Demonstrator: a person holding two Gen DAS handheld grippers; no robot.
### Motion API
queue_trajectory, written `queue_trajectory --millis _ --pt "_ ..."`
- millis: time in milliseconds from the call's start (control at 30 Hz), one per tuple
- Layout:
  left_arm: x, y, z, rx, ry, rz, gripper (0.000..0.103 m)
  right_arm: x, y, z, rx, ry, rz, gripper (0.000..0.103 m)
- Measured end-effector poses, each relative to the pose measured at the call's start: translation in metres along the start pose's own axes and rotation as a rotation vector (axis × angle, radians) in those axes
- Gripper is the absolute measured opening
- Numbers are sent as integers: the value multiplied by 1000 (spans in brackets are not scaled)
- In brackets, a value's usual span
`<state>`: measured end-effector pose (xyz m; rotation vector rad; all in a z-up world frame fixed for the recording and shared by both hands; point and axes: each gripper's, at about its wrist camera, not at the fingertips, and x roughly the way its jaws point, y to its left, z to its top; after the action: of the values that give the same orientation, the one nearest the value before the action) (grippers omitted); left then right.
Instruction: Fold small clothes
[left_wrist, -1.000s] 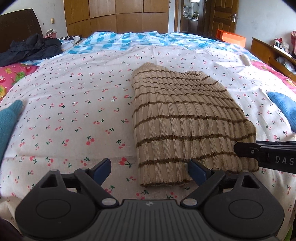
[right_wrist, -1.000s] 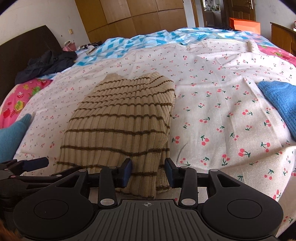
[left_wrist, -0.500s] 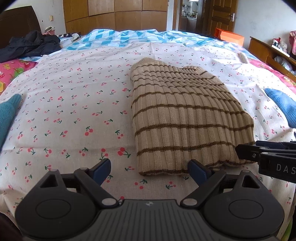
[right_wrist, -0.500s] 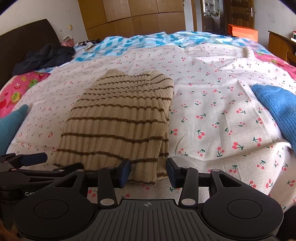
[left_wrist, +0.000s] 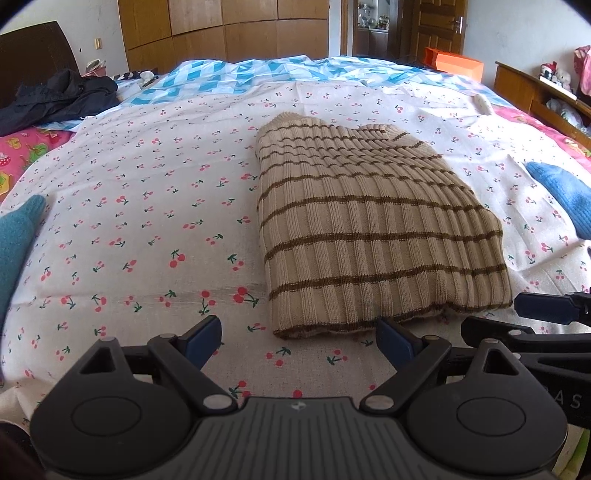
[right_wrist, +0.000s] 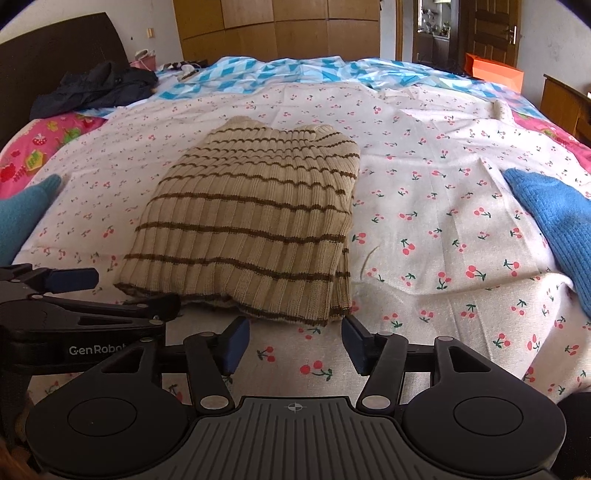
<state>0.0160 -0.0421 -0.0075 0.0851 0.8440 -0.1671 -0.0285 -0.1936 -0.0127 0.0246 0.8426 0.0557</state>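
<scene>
Both my left gripper (left_wrist: 297, 338) and right gripper (right_wrist: 293, 339) gape empty, right jaws just widened, near the folded striped sweater (right_wrist: 255, 221), blue knits (right_wrist: 554, 225) flanking it.

Bare cherry-print sheet (left_wrist: 140, 206) left of folded striped sweater (left_wrist: 369, 229); blocked at frame edges by teal garment (left_wrist: 18, 236), blue garment (left_wrist: 561, 192).

Ribbed knit beige sweater (right_wrist: 255, 225) with brown stripes just ahead of the right gripper (right_wrist: 295, 343), matt black plastic gripper arms, thin cherry-print cotton sheet (right_wrist: 424, 206) beneath, fuzzy blue knit (right_wrist: 554, 218) to its right, glossy wooden wardrobe (right_wrist: 277, 27) far ahead
</scene>
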Motion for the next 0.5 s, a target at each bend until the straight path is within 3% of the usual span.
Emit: queue_trajectory --millis 233,500 --pt "0 3 0 -16 6 10 96 -2 -2 -2 14 3 -35 70" --pt "1 0 0 8 12 42 96 -2 -1 -1 8 5 -59 76"
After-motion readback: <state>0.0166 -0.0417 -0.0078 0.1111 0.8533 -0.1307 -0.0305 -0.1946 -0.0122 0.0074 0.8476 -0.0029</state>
